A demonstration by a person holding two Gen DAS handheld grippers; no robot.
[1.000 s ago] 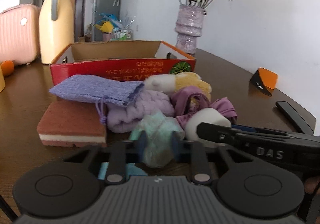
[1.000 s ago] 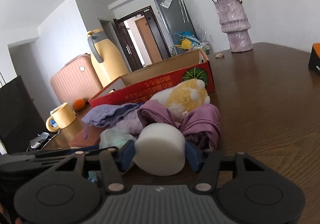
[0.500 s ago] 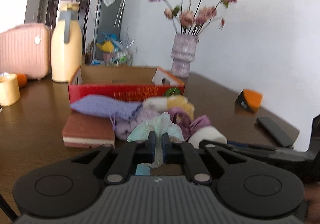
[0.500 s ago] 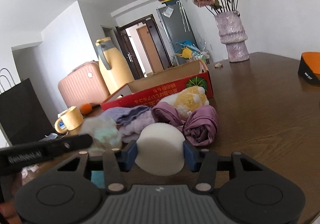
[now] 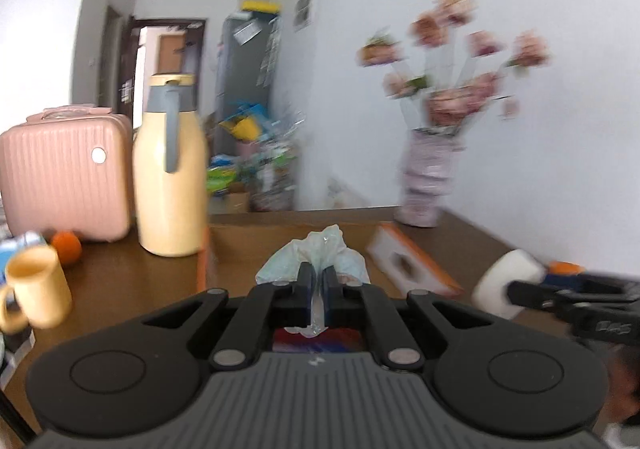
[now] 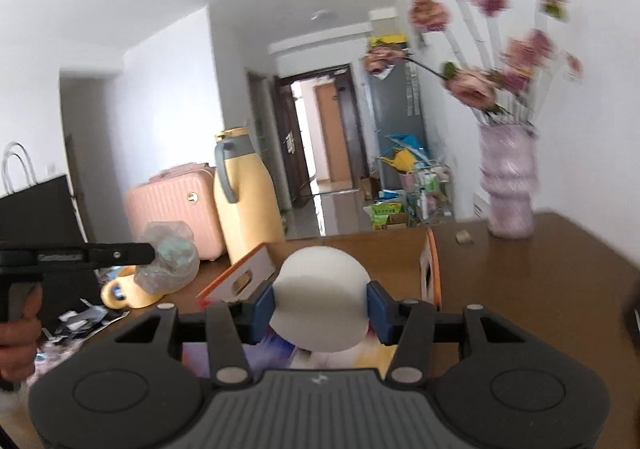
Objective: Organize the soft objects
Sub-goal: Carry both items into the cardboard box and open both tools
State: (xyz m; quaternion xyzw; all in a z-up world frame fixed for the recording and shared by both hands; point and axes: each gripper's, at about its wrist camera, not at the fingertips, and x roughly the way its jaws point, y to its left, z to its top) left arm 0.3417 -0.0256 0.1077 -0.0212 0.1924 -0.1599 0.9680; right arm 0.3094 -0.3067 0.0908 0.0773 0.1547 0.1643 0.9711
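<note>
At the bottom centre of the left wrist view, the left gripper (image 5: 316, 287) has its jaws pinched almost together on a thin fold of a crumpled pale green item in clear plastic wrap (image 5: 320, 253); most of the bundle bulges free beyond the tips. Risk: so slight a purchase on slick film could let it slide out. At the bottom centre of the right wrist view, the right gripper (image 6: 322, 309) stands about half open, its blue pads (image 6: 265, 307) pressing either side of a white foam cylinder (image 6: 322, 289). Risk: the foam may spring free if pressure eases. Beyond both, in mid-frame, sits the open brown cardboard box with orange-edged flaps (image 5: 280, 245), judged the destination. Its raised flap (image 6: 240, 277) could snag either load. Farther off, the tall cream thermos jug (image 5: 170, 173) and lilac ribbed vase of pink flowers (image 6: 510, 185) flank it; a wide swing could strike them.
</note>
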